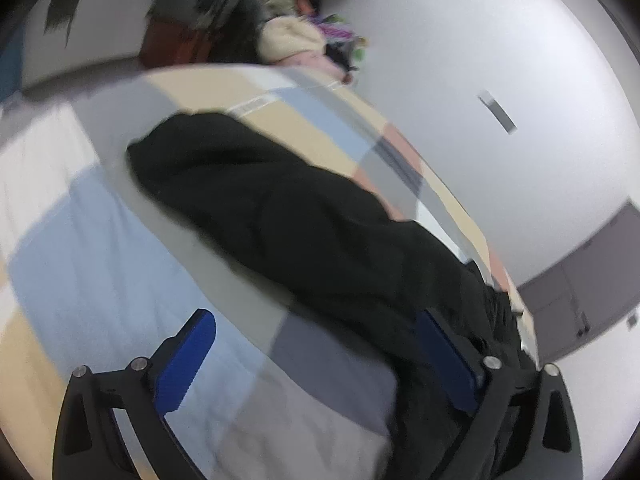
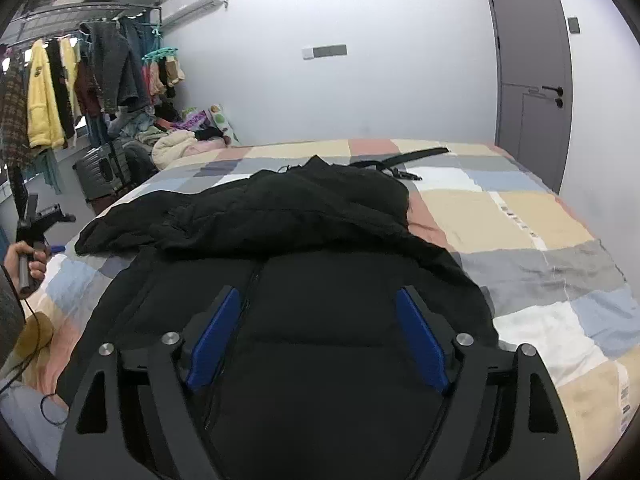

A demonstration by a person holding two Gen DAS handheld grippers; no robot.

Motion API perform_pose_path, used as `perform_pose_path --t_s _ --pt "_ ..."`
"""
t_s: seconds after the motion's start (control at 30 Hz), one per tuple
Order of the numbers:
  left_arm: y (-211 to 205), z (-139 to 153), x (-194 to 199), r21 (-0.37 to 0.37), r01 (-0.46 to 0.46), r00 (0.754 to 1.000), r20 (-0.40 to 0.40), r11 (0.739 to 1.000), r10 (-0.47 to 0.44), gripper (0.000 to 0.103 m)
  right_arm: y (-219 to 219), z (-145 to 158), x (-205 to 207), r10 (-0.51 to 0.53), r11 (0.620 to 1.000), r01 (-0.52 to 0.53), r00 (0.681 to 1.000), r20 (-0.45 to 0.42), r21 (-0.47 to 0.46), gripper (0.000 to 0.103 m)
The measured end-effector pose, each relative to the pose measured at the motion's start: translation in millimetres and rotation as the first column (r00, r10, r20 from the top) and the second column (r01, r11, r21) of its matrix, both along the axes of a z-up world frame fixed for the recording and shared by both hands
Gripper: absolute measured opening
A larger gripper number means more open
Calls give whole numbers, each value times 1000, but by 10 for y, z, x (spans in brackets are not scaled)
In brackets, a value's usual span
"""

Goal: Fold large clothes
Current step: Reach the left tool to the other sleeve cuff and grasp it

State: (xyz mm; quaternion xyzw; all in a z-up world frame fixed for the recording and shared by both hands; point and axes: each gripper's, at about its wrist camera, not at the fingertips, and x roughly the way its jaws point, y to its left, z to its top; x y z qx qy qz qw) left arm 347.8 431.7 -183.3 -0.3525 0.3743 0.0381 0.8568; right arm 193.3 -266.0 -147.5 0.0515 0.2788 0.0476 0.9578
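A patchwork-covered bed [image 2: 520, 216] carries a black coat [image 2: 280, 240]; a belt [image 2: 404, 158] lies beside it.

- A black padded jacket [image 2: 304, 240] lies spread on the patchwork bedcover [image 2: 532, 220], front up, zipper running down its middle.
- Its upper part and a sleeve lie bunched and folded across the body.

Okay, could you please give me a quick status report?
Both grippers open, left, right. Black jacket spread on patchwork bed, partly folded. Black belt lying beyond it.

Black jacket [image 2: 312, 216], pastel patchwork-check bedspread [image 2: 520, 220], grey door [image 2: 528, 60]
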Motion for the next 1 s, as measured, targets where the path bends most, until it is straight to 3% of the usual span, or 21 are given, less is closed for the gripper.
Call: perform_pose_path --t_s 0.33,0.67,0.73,0.8,0.9,1.0 --pt "582 -762 644 -62 -100 995 -29 993 99 96 143 -87 297 -13 1000 12 998 -62 -18 89" --pt "886 -928 1035 -80 -211 976 39 974 215 95 173 -245 555 -55 998 49 991 -120 -46 89" --pt "932 -940 1091 -73 -232 971 34 970 235 85 168 -275 592 -60 997 53 989 -136 -51 89" --pt "961 -936 1143 -63 -262 964 15 963 264 56 165 -292 613 -61 997 53 987 -147 -54 89" --pt "975 -896 1136 -56 -284 959 1 957 285 25 167 -291 627 -59 996 49 987 -147 -68 89" --pt "920 -731 1076 -2 -280 960 12 960 280 10 168 -271 637 -55 996 45 988 -144 -71 89"
